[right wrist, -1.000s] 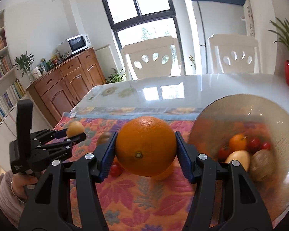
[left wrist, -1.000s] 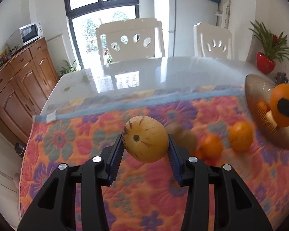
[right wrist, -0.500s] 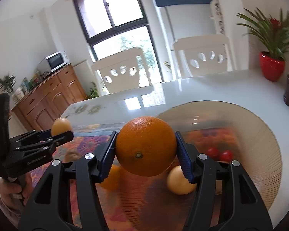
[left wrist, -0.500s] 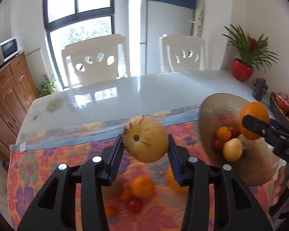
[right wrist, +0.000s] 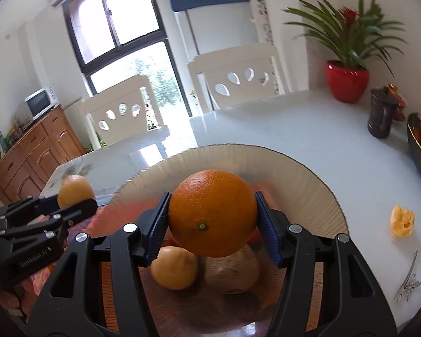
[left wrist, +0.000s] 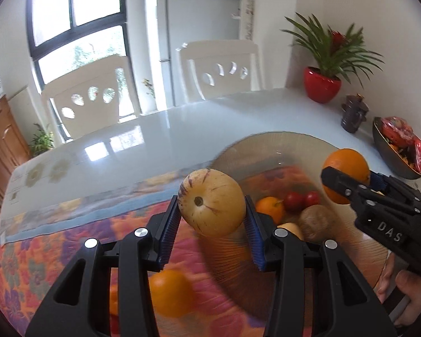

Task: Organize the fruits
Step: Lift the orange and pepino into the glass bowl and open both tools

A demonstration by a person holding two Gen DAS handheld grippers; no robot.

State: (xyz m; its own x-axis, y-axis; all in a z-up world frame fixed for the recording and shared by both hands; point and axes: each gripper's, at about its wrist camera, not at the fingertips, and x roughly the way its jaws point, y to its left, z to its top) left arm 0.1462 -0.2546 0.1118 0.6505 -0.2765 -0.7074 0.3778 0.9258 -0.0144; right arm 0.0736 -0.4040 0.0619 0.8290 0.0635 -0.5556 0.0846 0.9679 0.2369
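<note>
Left wrist view: both grippers carry fruit at the bowl [left wrist: 269,146].
Left gripper [left wrist: 212,214] clamps a striped yellow melon [left wrist: 212,206] just left of the bowl's rim; right gripper [right wrist: 212,220] grips an orange [right wrist: 212,213] above the fruit lying in the bowl.

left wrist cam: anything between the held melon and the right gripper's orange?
Yes. In the left wrist view, between the melon and the orange sit the bowl's contents: a small orange and two red tomatoes.

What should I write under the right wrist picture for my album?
Right gripper holds an orange over the bowl.
</note>
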